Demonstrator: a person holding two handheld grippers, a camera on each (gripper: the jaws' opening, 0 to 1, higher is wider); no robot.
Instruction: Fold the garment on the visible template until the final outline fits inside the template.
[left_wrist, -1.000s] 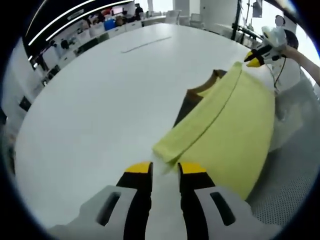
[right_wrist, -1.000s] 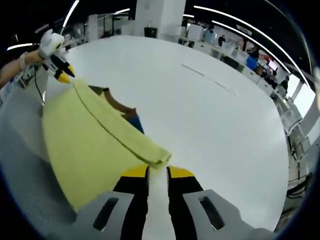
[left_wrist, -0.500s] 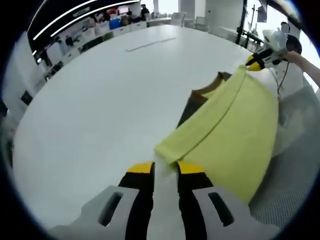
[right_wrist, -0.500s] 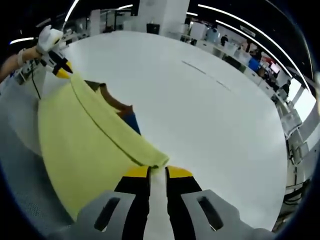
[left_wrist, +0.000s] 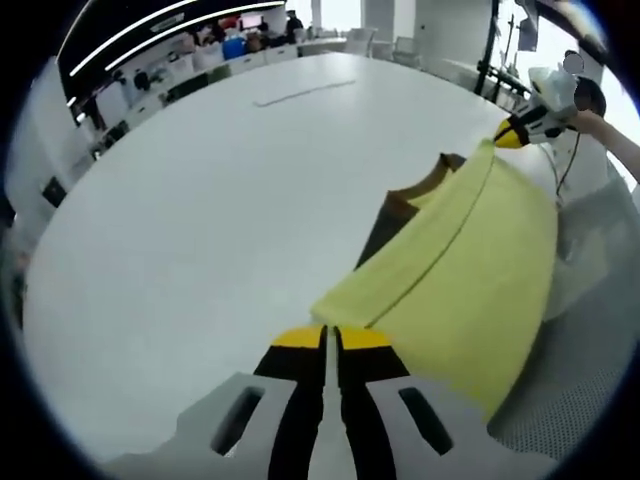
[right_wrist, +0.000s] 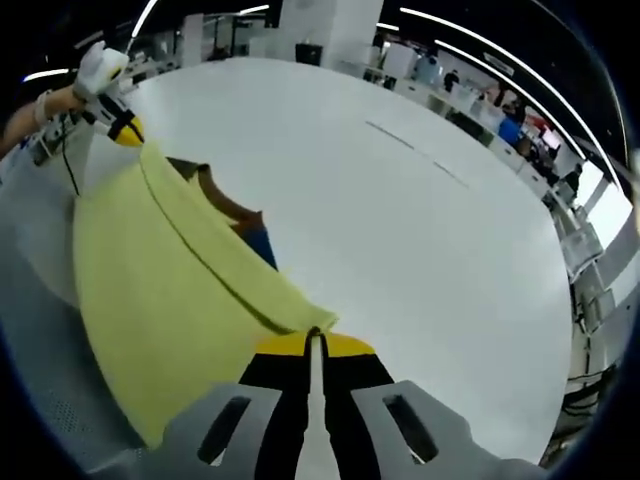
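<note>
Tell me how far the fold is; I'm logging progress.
Done: each tongs is shut on a corner of the yellow garment, the left tongs at one end and the right tongs at the other. In hand: its edge is lifted taut above the white table. Left: laying it over and fitting the dark template.

The left gripper (left_wrist: 331, 338) rises from the bottom centre of the left gripper view, its yellow-tipped jaws pressed together on a corner of the yellow garment (left_wrist: 470, 270). The right gripper (right_wrist: 314, 343) stands likewise at the bottom centre of the right gripper view, jaws closed on the garment's other corner. Each gripper also appears far off in the other's view, near the upper edge, held by the person's hand (right_wrist: 100, 68).
</note>
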